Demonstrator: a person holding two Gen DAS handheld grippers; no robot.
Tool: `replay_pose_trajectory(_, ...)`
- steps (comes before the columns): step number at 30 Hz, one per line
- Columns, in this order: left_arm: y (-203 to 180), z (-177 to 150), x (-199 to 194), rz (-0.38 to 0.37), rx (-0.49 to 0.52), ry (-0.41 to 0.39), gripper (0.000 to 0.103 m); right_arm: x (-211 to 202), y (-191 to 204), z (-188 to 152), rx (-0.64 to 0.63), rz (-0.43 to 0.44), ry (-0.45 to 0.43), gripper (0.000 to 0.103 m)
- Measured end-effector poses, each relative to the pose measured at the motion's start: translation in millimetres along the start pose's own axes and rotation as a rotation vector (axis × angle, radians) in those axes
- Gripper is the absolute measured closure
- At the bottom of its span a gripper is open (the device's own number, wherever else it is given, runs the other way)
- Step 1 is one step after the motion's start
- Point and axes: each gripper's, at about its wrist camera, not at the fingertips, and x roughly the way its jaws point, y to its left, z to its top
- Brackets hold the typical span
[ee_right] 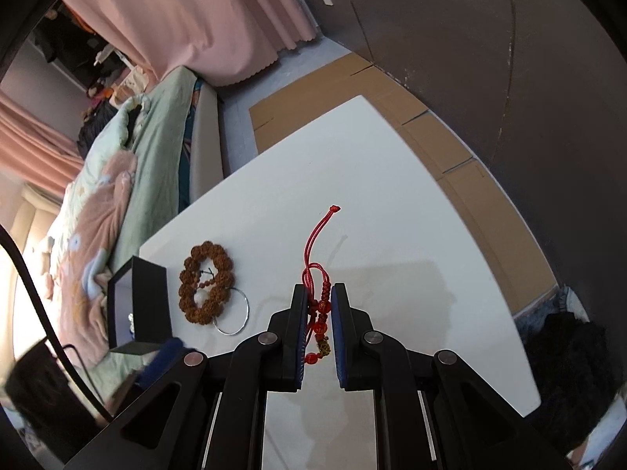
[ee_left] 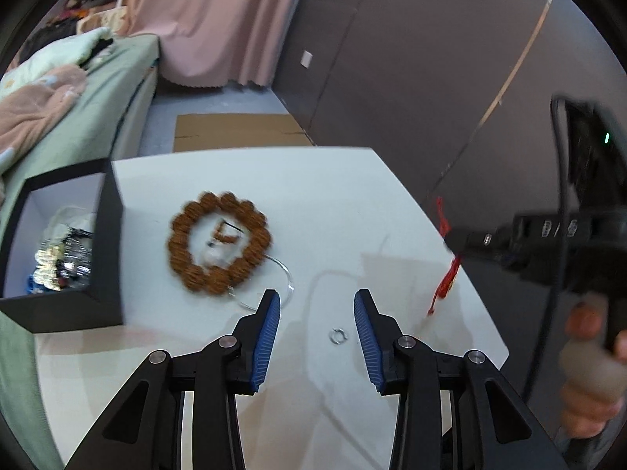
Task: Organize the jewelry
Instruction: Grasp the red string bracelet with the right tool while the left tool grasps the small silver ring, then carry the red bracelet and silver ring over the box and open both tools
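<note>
While your right gripper (ee_right: 318,309) clamps the red cord bracelet (ee_right: 318,297) above the white table (ee_right: 392,203), your left gripper (ee_left: 317,313) hangs with fingers spread. The black box (ee_left: 106,235) stands on the table's left edge, the brown bead bracelet (ee_left: 219,243) beside it overlapping a silver bangle (ee_right: 235,313). Only your left view shows the small ring (ee_left: 338,335) on the table between the fingers.

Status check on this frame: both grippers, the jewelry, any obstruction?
Left gripper open above small silver ring. Right gripper shut on red cord bracelet, off the table. Brown bead bracelet between it and black box.
</note>
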Motion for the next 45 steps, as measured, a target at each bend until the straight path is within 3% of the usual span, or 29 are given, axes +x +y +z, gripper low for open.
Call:
replay_pose_trajectory(15, -29, -25, 34, 0.046, 0.112, 0.073, 0.062, -22, -18, 5, 0.005, 0.000, -0.042, 0.090)
replay_pose_trajectory(21, -33, -28, 42, 0.088, 0.147, 0.082, 0.091, -23, -18, 5, 0.004, 0.000, -0.039, 0.090)
replay_pose_trajectory(25, -30, -26, 42, 0.076, 0.134, 0.084, 0.092, -21, -17, 4, 0.000, -0.003, -0.036, 0.090)
replay_pose_trajectory(34, -16, -6, 5, 0.052, 0.072, 0.003, 0.091, -16, -11, 2, -0.015, 0.013, -0.028, 0.090)
replay_pose_trajectory(45, 28, 26, -57, 0.099, -0.032, -0.141, 0.091, -13, 21, -3, -0.052, 0.137, -0.051, 0.090)
